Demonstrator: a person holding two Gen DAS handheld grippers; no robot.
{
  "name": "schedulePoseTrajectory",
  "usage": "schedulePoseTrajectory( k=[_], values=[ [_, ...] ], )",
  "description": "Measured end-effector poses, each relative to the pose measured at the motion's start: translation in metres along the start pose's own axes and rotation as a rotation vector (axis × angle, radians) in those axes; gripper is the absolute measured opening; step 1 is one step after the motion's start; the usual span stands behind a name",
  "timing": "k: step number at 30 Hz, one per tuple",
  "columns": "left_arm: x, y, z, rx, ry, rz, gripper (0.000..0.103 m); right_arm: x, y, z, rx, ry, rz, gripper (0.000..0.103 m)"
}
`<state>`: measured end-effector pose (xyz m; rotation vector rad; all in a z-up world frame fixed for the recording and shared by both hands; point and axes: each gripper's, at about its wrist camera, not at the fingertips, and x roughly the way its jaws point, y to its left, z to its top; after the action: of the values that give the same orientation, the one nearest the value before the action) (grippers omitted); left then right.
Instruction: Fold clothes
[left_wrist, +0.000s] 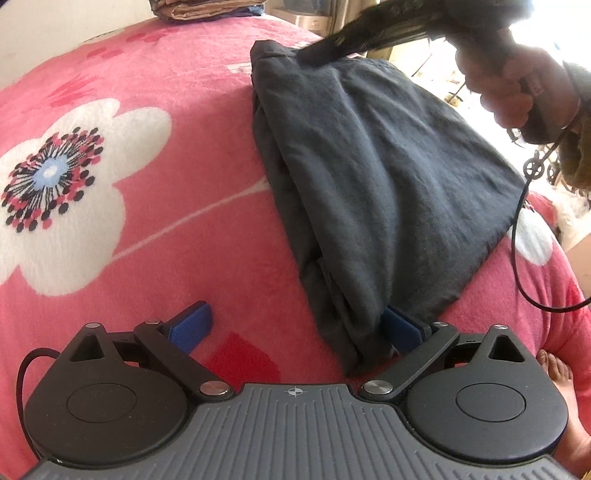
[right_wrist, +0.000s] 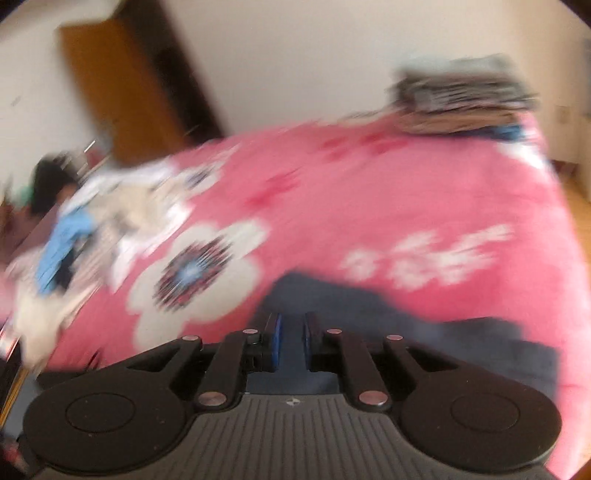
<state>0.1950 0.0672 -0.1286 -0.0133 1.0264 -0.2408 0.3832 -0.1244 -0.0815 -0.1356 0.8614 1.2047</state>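
One dark shirt (left_wrist: 373, 173) is lying folded on the pink flowered bed (left_wrist: 155, 266), right of centre. The left gripper (left_wrist: 295, 325) is sitting released, its two blue pads spread at the shirt's near end. The right gripper (right_wrist: 290, 341) is clenching the shirt's far corner. Two clothes piles: one folded stack (right_wrist: 461, 107) far right, one loose heap (right_wrist: 81, 236) left.

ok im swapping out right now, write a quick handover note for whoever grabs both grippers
Left gripper: open wide, its right blue pad against the near end of the dark grey folded cotton garment.
Right gripper: jaws close together at the garment's far corner; the view is blurred, so the grip is unclear.
Garment lies on the pink floral fleece blanket.
Done: stack of folded clothes at the far edge.
Left: finish this fold, then the unfolded pile.
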Motion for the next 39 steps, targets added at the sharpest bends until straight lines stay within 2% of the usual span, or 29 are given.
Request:
schedulePoseTrajectory(
  k=[3, 6, 9, 12, 15, 18, 21, 25, 28, 30, 34, 39],
  values=[
    [0.0, -0.001, -0.001, 0.0, 0.0, 0.005, 0.1, 0.028, -0.001, 0.013, -0.011, -0.004, -0.045, 0.012],
    [0.0, -0.002, 0.001, -0.005, 0.008, 0.007, 0.1, 0.025, -0.037, 0.028, 0.193, -0.113, -0.154, 0.013],
    [-0.007, 0.002, 0.003, -0.02, 0.0, 0.005, 0.099, -0.007, -0.06, 0.029, 0.321, -0.201, -0.153, 0.013],
    [-0.022, 0.006, 0.005, -0.016, -0.051, 0.013, 0.099, -0.05, -0.064, 0.018, 0.318, -0.232, -0.197, 0.015],
    [-0.034, 0.008, 0.012, 0.019, -0.116, 0.047, 0.099, -0.086, -0.07, -0.002, 0.351, -0.216, -0.229, 0.017],
    [-0.029, 0.009, 0.024, 0.022, -0.134, 0.031, 0.099, -0.1, -0.078, -0.022, 0.385, -0.153, -0.224, 0.017],
    [-0.01, 0.004, 0.034, 0.02, -0.091, 0.014, 0.099, -0.091, -0.084, -0.037, 0.411, -0.057, -0.193, 0.018],
    [0.012, 0.002, 0.038, -0.011, -0.028, 0.008, 0.099, -0.064, -0.105, -0.039, 0.421, -0.017, -0.239, 0.018],
    [0.017, 0.002, 0.039, -0.029, -0.012, 0.001, 0.099, -0.072, -0.123, -0.032, 0.465, -0.102, -0.341, 0.018],
    [0.016, 0.003, 0.039, -0.035, -0.01, -0.001, 0.099, -0.087, -0.127, -0.031, 0.495, -0.153, -0.357, 0.018],
    [0.018, 0.004, 0.038, -0.045, -0.008, -0.002, 0.099, -0.105, -0.113, -0.047, 0.502, -0.129, -0.285, 0.018],
    [0.02, 0.002, 0.038, -0.035, 0.003, 0.004, 0.1, -0.103, -0.108, -0.065, 0.466, -0.033, -0.381, 0.018]
  ],
)
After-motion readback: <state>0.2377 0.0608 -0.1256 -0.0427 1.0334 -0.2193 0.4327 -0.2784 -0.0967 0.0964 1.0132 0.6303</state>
